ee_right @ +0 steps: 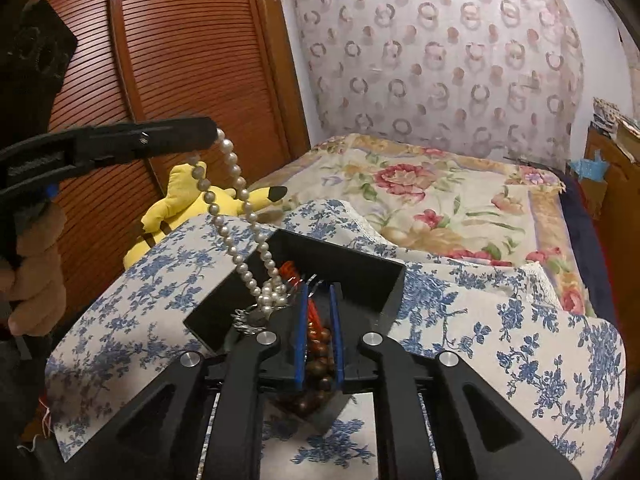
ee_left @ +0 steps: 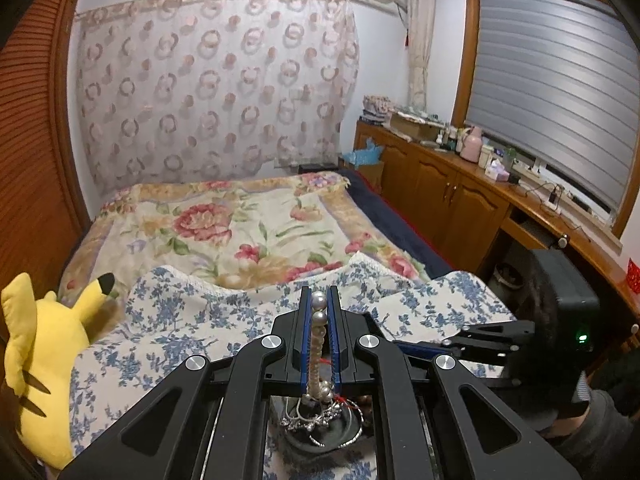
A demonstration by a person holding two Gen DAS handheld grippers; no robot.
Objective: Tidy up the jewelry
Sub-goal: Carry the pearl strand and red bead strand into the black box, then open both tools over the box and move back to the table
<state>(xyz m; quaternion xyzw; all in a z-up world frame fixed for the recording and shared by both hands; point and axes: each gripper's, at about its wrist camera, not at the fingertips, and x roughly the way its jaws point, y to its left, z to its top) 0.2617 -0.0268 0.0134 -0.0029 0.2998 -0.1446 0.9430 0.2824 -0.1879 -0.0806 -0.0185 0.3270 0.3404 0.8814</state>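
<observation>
A white pearl necklace (ee_left: 319, 322) is pinched between the blue pads of my left gripper (ee_left: 319, 300), which is shut on it. In the right wrist view the left gripper (ee_right: 214, 133) is at upper left, and the pearl necklace (ee_right: 236, 248) hangs in two strands into an open black box (ee_right: 360, 268) on the blue-flowered cloth. Silver chains (ee_right: 245, 320) lie in the box. My right gripper (ee_right: 318, 292) is over the box with its pads slightly apart. Brown wooden beads (ee_right: 320, 338) and a red-orange cord (ee_right: 314, 312) show in the gap. The right gripper (ee_left: 400, 345) also shows at right.
The blue-flowered cloth (ee_left: 180, 320) covers the near end of a bed with a floral spread (ee_left: 240, 224). A yellow plush toy (ee_left: 40, 360) lies at the left by a slatted wooden door (ee_right: 180, 60). Wooden cabinets (ee_left: 460, 192) line the right wall. A person's hand (ee_right: 36, 280) grips the left tool.
</observation>
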